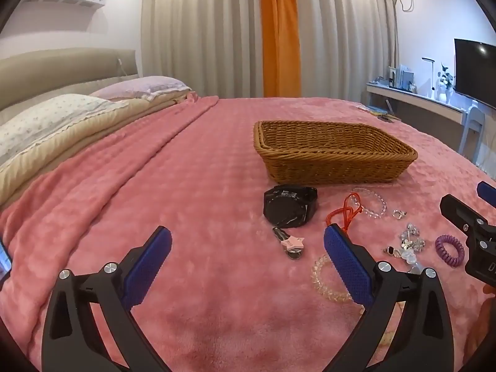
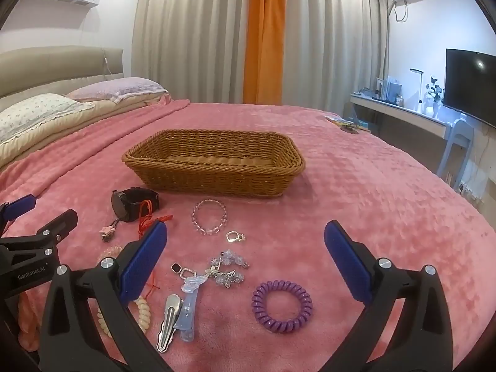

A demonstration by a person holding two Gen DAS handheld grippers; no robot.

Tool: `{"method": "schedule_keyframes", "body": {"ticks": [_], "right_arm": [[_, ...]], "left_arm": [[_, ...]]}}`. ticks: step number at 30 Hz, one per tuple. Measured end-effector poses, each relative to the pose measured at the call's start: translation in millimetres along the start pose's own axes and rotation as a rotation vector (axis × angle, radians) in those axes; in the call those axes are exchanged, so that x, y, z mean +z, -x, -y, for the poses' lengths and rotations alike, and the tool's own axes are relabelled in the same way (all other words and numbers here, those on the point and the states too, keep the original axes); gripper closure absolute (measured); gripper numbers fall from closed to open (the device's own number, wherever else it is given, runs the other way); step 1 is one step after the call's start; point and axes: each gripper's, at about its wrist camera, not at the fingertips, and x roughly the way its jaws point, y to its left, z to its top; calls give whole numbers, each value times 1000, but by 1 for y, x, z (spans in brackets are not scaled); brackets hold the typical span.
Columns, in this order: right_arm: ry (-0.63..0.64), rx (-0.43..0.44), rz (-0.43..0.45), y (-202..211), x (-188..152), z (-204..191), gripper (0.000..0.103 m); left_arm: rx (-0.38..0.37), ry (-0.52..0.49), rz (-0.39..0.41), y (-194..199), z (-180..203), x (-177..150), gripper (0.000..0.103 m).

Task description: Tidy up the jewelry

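The left tongs (image 1: pixel 248 241) hover level with jaws spread wide, holding nothing. The right tongs (image 2: pixel 245 235) hover alongside them, equally wide and unloaded.

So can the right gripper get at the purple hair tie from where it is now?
Probably yes: the right gripper is open, and the purple hair tie lies alone on the blanket between its fingers, with nothing over it.

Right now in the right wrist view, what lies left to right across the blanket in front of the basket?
Black watch → clear bead bracelet → silver ring → purple spiral hair tie.
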Motion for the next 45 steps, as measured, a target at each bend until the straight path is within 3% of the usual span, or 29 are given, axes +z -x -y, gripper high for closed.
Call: {"method": "schedule_keyframes", "body": {"ticks": [45], "right_arm": [[19,-8,-5,-1,-2,-3,6]], "left_arm": [[-4,5,-27,-6,-2,-4,7]]}}
